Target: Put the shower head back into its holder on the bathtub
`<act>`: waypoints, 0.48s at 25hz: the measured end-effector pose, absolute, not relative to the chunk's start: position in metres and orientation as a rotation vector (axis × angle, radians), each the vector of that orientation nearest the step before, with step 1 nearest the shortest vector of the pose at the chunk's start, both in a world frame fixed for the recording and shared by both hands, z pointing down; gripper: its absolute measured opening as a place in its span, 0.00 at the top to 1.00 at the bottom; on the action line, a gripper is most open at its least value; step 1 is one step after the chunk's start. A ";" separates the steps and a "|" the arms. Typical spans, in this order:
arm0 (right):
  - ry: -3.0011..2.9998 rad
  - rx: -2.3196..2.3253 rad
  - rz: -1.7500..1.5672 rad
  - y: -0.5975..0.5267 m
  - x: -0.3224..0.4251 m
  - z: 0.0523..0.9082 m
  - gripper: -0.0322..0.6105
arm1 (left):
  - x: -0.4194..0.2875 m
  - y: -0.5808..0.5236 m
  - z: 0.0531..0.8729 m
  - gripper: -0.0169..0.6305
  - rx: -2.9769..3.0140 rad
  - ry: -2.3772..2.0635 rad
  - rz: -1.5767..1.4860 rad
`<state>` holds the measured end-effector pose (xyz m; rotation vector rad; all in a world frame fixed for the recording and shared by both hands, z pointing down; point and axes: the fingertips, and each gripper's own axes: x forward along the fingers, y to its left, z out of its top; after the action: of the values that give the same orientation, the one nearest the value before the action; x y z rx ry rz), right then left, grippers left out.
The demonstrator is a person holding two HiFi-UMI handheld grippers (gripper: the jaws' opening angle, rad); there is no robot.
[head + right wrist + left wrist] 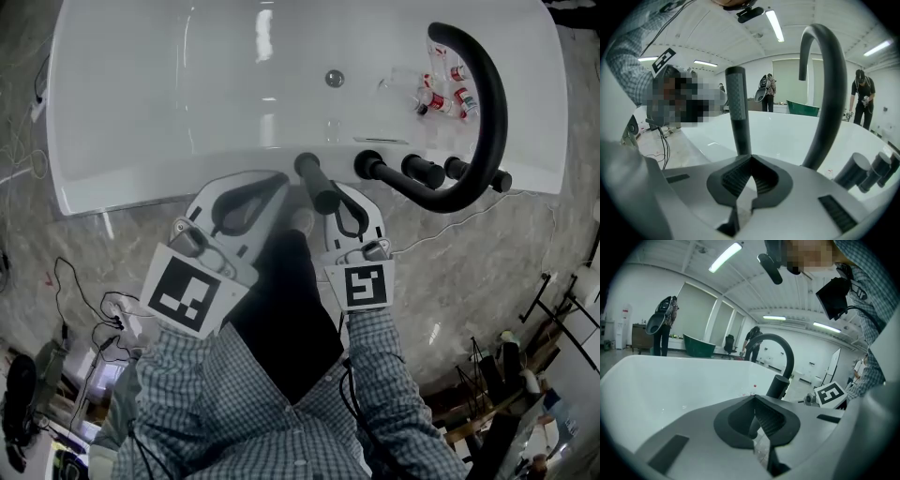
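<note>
Both pairs of fingers (772, 421) (736, 180) closed, empty

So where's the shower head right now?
In the head view, the shower head stands on the bathtub rim, mid-picture, just left of the three black knobs and curved tap.

Head view: steeply down onto the bathtub (187, 94) rim. Gripper views: low, close, facing across it, sharing the black spout (834, 93).
</note>
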<state>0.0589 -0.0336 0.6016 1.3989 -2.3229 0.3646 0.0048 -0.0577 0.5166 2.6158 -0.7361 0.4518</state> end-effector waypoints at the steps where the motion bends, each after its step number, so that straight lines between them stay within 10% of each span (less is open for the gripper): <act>1: -2.329 1.414 0.375 -0.035 0.061 0.593 0.92 | 0.006 -0.057 0.511 0.96 2.624 -0.736 0.451; 12: -2.357 1.534 0.386 -0.038 0.077 0.478 0.92 | 0.017 -0.036 0.431 0.96 2.696 -0.721 0.457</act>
<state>0.0769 -0.0376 0.4785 1.5340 -2.3568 0.3860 0.0166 -0.0359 0.4308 2.6960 -0.7211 0.4574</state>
